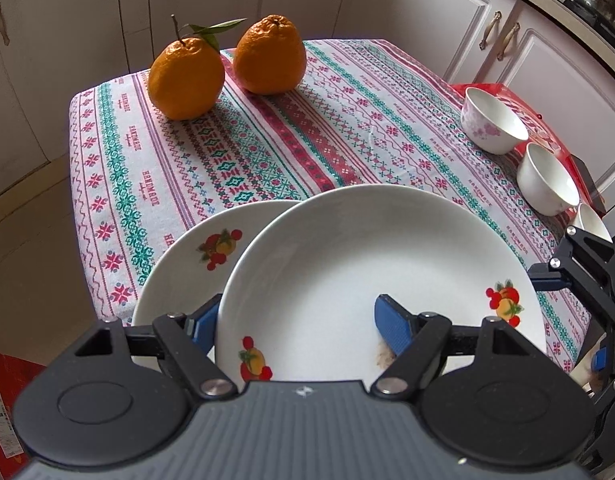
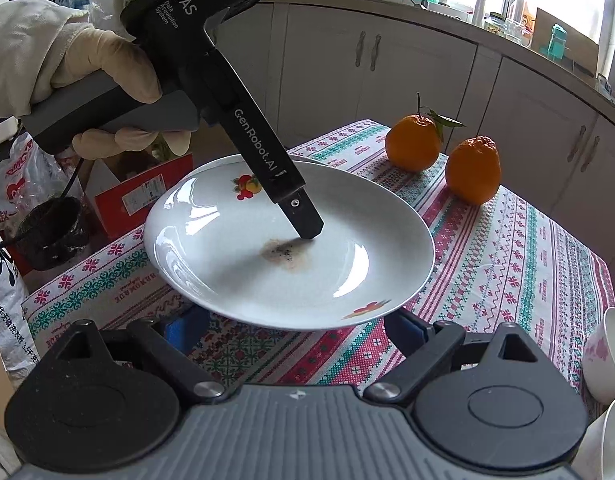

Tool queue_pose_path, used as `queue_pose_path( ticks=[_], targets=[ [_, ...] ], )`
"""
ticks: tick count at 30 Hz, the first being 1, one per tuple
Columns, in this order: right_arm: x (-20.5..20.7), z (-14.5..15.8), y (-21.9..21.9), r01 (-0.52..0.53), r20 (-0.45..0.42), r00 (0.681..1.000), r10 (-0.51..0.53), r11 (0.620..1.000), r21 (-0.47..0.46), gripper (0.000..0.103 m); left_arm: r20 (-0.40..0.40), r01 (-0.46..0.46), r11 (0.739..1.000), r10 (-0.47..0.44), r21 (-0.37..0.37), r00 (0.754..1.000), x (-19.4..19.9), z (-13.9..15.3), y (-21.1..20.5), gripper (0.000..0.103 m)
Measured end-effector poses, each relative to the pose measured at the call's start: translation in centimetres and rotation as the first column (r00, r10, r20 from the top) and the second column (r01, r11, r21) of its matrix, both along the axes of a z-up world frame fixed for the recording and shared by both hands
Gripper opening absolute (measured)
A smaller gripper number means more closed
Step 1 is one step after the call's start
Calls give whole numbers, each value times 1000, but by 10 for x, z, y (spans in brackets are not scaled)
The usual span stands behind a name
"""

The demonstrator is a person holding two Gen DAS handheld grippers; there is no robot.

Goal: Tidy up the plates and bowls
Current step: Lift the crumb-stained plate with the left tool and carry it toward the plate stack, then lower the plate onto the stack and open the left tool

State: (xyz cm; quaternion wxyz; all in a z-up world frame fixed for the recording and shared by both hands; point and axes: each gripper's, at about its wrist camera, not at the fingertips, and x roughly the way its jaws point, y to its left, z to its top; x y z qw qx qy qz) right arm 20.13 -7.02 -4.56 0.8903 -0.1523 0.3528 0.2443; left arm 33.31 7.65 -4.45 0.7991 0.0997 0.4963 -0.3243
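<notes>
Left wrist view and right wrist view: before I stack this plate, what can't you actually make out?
- Left wrist view: the lower white fruit-print plate is largely covered by the held white fruit-print plate.
- Left wrist view: a third white bowl is hidden behind the right gripper's black body.
- Right wrist view: the right gripper fingertips sit under the plate; contact is unclear.
- Right wrist view: two white bowls are cut by the right edge.
</notes>
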Motion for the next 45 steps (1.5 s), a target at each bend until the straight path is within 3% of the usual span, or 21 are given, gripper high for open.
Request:
queue_pose_path(
  ticks=[21, 45],
  targets=[
    [3, 1, 8, -21, 6, 1000, 21, 1000, -10, 97, -15, -41, 999, 41, -29, 999, 3, -8, 15, 78],
    [7, -1, 14, -20, 7, 1000, 20, 1000, -11, 97, 16, -36, 999, 36, -2, 999, 6, -5, 23, 79]
  ],
)
